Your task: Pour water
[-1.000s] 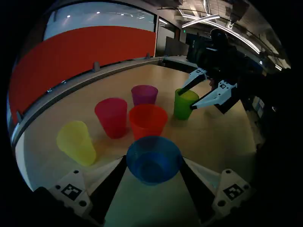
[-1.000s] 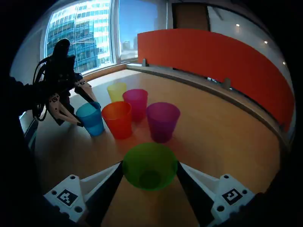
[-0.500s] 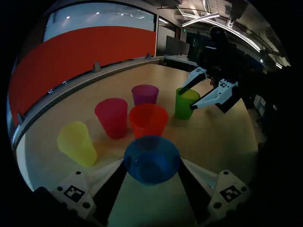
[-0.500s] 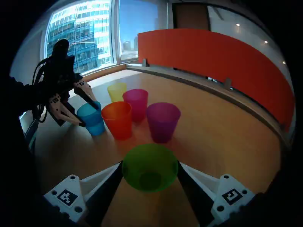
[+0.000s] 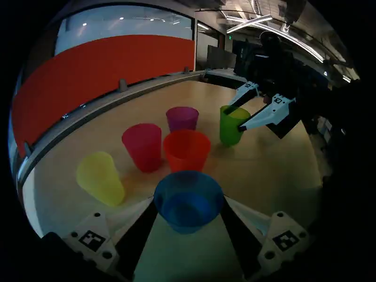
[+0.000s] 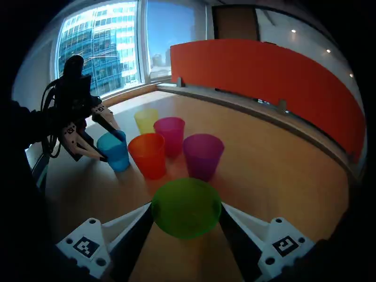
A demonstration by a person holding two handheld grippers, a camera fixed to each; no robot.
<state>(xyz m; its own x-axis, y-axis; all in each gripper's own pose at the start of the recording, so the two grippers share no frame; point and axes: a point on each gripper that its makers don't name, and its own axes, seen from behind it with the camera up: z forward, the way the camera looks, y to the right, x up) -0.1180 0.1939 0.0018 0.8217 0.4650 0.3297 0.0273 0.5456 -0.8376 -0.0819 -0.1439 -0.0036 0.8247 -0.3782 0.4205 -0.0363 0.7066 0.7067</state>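
Observation:
In the left gripper view my left gripper [image 5: 189, 214] is shut on a blue cup [image 5: 188, 199], held just above the wooden table [image 5: 263, 164]. Farther off, the right gripper [image 5: 235, 117] grips a green cup [image 5: 231, 124]. In the right gripper view my right gripper [image 6: 186, 220] is shut on that green cup [image 6: 186, 207], mouth toward the camera. The left gripper [image 6: 109, 143] holds the blue cup [image 6: 114, 149] at the left. Between them stand an orange cup [image 6: 148, 154], a pink cup [image 6: 169, 135], a purple cup [image 6: 203, 155] and a yellow cup [image 6: 145, 119].
A low ledge with an orange wall panel [image 6: 282, 80] runs along the table's far side. Large windows [image 6: 103, 42] lie behind the left gripper. A person's dark sleeve [image 6: 23, 131] holds that gripper. Bare tabletop [image 6: 282, 178] spreads to the right of the cups.
Both held cups have risen a little off the table. The green cup now hides more of its inside in the right gripper view. The standing cups have not moved.

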